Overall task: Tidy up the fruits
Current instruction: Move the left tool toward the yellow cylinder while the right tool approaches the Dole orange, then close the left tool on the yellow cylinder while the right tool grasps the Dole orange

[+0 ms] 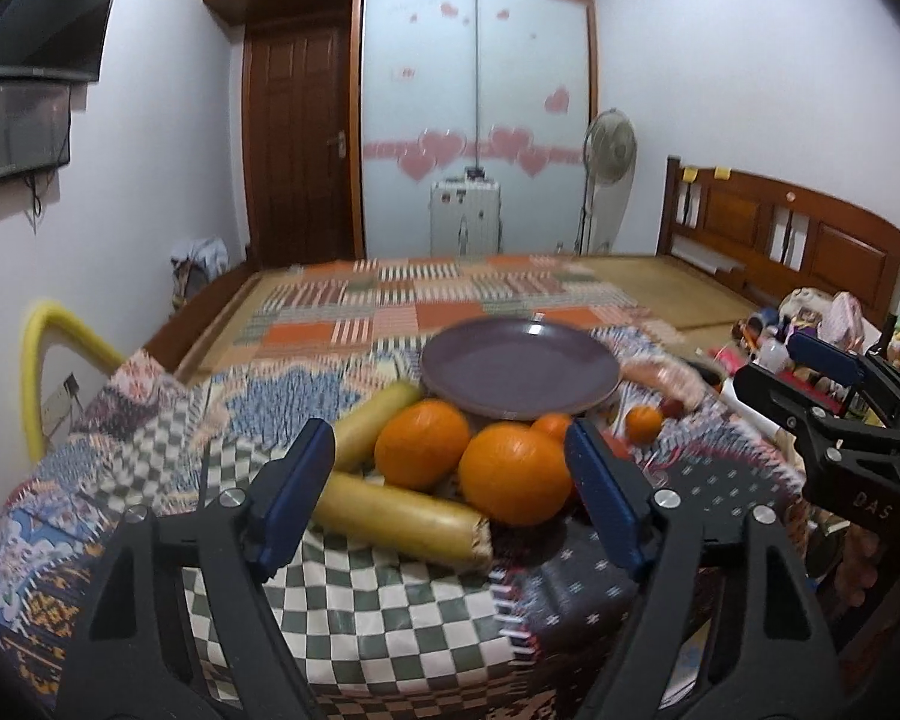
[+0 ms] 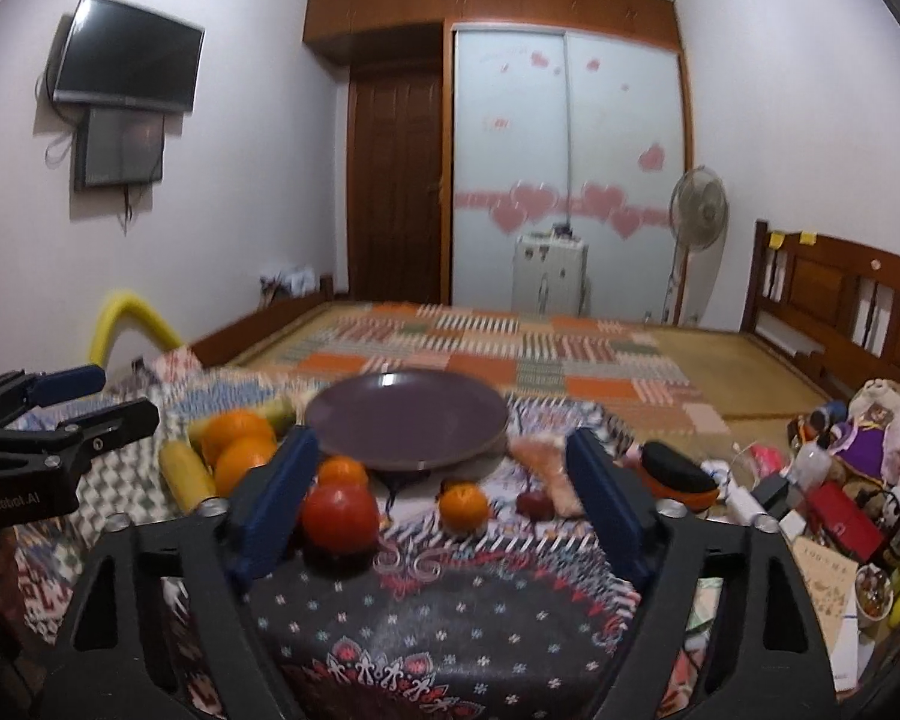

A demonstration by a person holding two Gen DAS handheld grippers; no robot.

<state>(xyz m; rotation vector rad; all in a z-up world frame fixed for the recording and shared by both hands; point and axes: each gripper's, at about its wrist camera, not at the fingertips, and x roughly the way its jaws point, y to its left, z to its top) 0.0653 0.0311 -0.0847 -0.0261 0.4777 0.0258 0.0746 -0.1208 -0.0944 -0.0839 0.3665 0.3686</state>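
Covering the table is a patchwork cloth (image 2: pixel 450 618), in a bedroom with a bed (image 2: pixel 510 342) and wall TV (image 2: pixel 127 54). Both bananas (image 1: pixel 399 519) lie beside the purple plate (image 1: pixel 519 367), long axes running left-right, near the oranges (image 1: pixel 515 474). Left gripper (image 1: pixel 450 492) and right gripper (image 2: pixel 441 501) both gape wide, holding nothing.

Few words can be read. In the left wrist view, pale letters "DAS" stand on the black body of the right gripper (image 1: pixel 834 387) at the right edge. In the right wrist view, "GenRobot.AI" is printed in white on the black body of the left gripper (image 2: pixel 90 402) at the left edge. Print on the cards at far right is too small to read.
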